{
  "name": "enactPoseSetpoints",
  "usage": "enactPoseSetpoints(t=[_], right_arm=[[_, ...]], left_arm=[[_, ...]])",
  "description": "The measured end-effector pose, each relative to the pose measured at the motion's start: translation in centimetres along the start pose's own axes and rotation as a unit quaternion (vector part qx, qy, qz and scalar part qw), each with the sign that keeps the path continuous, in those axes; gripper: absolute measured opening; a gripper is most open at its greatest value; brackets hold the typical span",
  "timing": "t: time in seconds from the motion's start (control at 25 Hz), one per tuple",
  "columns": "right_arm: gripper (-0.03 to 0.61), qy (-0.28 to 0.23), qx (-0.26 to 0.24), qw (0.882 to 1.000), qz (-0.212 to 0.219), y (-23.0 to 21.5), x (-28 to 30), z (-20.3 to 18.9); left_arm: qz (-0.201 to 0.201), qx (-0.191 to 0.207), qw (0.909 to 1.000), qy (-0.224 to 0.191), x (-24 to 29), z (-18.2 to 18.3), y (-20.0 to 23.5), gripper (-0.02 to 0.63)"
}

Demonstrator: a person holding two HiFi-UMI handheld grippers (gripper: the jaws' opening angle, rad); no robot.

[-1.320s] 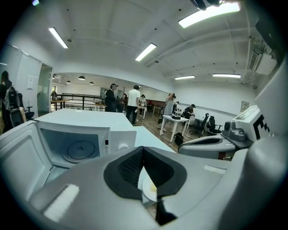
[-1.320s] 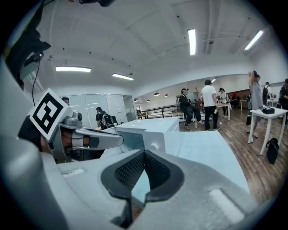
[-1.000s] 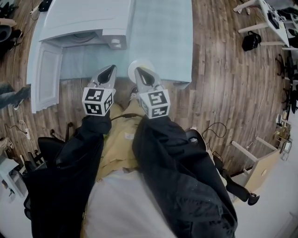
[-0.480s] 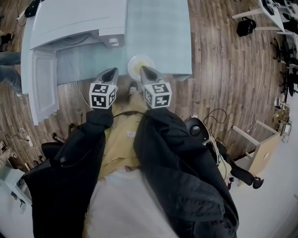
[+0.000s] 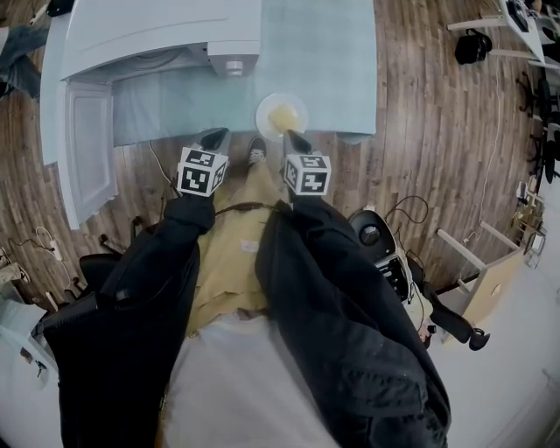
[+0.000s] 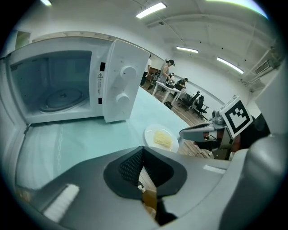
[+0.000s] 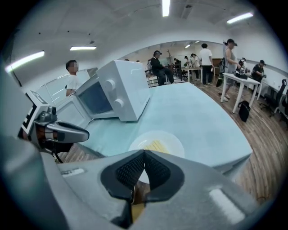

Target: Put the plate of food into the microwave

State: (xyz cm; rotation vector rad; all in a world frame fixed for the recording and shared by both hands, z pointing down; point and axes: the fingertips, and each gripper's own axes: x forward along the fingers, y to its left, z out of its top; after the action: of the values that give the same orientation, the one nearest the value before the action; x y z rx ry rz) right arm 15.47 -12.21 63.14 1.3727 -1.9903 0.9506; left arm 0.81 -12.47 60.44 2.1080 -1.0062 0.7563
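Jaws clenched on nothing, the left gripper [image 5: 215,136] and right gripper [image 5: 291,137] hover near the table's [image 5: 332,61] near edge, where the plate of food [image 5: 282,116] sits right of the open microwave [image 5: 166,31].

Ceiling strip lights [image 6: 150,9] lit the room brightly and evenly, leaving soft, faint shadows. The white plate [image 5: 264,114] looked slightly washed out. Both gripper views bowed strongly toward dark round edges, with near parts blurred.

Head view overhead, both gripper views low, all sharing plate [image 5: 266,122]
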Motion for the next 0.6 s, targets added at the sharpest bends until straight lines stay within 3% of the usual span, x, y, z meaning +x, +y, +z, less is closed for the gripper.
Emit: enactPoseSetpoints(t=[0.2, 0.28, 0.44, 0.6], right_arm=[[0.003, 0.014, 0.014, 0.999, -0.031, -1.5, 0.7, -1.5], [0.069, 0.022, 0.019, 0.999, -0.036, -1.8, 1.0, -2.2], [0.100, 0.033, 0.038, 0.997, -0.050, -2.7, 1.2, -3.4], [0.139, 0.034, 0.093, 0.993, -0.064, -4.0, 1.3, -4.6]], left_arm=[[-0.015, 0.009, 0.9998, 0.010, -0.2, -0.6, -0.7, -0.003], [-0.023, 0.007, 0.9996, 0.011, -0.3, -0.6, -1.0, -0.003], [-0.033, 0.007, 0.9994, 0.012, -0.3, -0.7, -1.6, -0.003], [-0.036, 0.006, 0.9992, 0.017, 0.0, -1.2, -2.0, -0.003]])
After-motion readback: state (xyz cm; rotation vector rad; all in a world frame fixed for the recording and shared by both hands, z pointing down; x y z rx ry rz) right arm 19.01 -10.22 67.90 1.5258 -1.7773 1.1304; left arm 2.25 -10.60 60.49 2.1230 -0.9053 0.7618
